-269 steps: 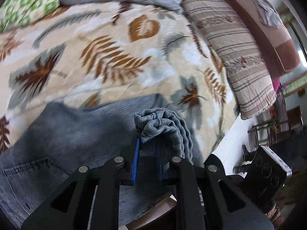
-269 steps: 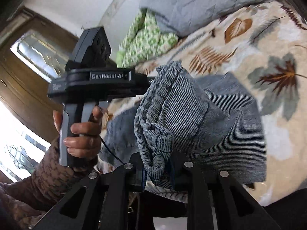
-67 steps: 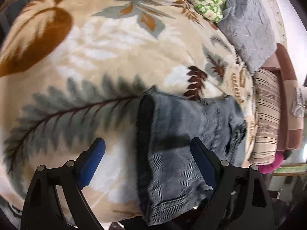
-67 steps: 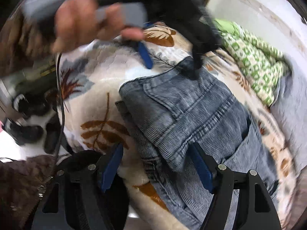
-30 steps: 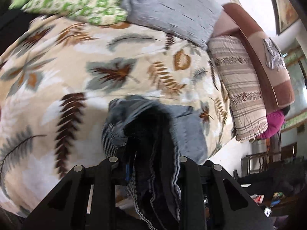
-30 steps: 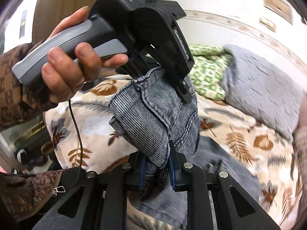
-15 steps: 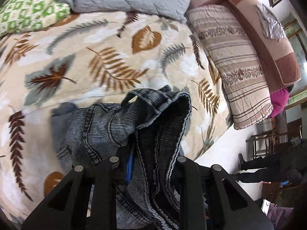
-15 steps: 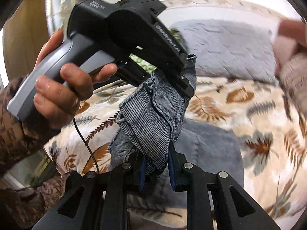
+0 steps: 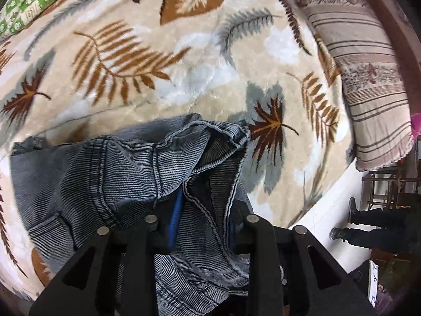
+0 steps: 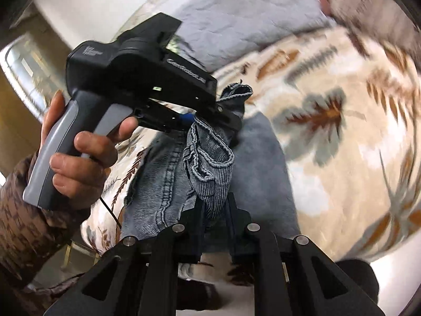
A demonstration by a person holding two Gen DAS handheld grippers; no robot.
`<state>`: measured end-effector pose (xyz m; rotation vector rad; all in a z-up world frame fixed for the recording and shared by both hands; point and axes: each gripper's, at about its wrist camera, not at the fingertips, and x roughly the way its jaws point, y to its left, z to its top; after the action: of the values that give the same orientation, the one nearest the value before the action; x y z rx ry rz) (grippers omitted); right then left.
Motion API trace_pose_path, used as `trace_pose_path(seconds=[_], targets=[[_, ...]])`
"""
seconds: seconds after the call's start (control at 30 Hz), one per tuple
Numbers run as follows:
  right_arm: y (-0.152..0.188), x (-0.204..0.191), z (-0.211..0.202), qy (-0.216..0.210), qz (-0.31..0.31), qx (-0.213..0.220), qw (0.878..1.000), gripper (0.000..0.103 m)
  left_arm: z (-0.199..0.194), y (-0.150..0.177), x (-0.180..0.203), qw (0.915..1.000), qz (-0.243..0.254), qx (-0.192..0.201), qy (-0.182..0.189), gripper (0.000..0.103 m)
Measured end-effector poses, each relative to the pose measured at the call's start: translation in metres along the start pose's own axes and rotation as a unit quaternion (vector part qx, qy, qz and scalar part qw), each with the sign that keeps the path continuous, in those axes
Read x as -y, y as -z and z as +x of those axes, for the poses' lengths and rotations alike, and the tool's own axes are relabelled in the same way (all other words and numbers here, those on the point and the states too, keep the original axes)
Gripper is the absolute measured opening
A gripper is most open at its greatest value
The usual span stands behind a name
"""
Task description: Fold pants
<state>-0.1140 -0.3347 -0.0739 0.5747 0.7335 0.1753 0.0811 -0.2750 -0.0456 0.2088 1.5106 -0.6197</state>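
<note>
The grey-blue corduroy pants [image 9: 105, 173] lie bunched on the leaf-patterned blanket [image 9: 163, 52]. My left gripper [image 9: 202, 210] is shut on a fold of the pants at its waistband edge. In the right wrist view my right gripper [image 10: 213, 205] is shut on another bunch of the pants [image 10: 213, 173] and holds it up. The left gripper [image 10: 210, 115] appears there too, held by a hand, clamped on the same fabric just above and behind my right gripper.
A striped pillow [image 9: 368, 65] lies at the right edge of the bed. A grey quilted pillow [image 10: 236, 18] and a green patterned cushion [image 9: 23, 2] sit at the far side. The bed edge and floor with shoes [image 9: 350, 226] are at the lower right.
Both grippers, still clamped on the pants, have carried the fabric lower and farther across the blanket. The pants now spread wider under the left gripper.
</note>
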Motion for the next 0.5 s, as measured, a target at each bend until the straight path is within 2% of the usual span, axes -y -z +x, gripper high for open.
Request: trace_pose_path(seconds=[0.13,0.2,0.33,0.4,0.5], targets=[[0.005,0.022,0.006,-0.012,0.041,-0.018,0.999,0.014,0.011,-0.003,0.017,0.9999,0.005,-0.007,-0.008,0.043],[0.008,0.035,0.01,-0.017,0.065,-0.03,0.997,0.017,0.014,-0.002,0.025,0.9998,0.011,-0.009,-0.012,0.055],[0.009,0.047,0.009,-0.033,0.095,-0.037,0.994,0.02,0.011,0.002,0.031,0.9995,0.018,-0.015,-0.019,0.057],[0.007,0.047,0.002,-0.032,0.088,-0.033,0.995,0.023,-0.001,0.007,0.025,0.9998,0.009,-0.017,0.006,0.056],[0.001,0.053,-0.018,-0.035,0.093,-0.008,0.995,0.028,-0.037,0.02,0.005,0.9988,-0.003,0.008,0.047,0.056]])
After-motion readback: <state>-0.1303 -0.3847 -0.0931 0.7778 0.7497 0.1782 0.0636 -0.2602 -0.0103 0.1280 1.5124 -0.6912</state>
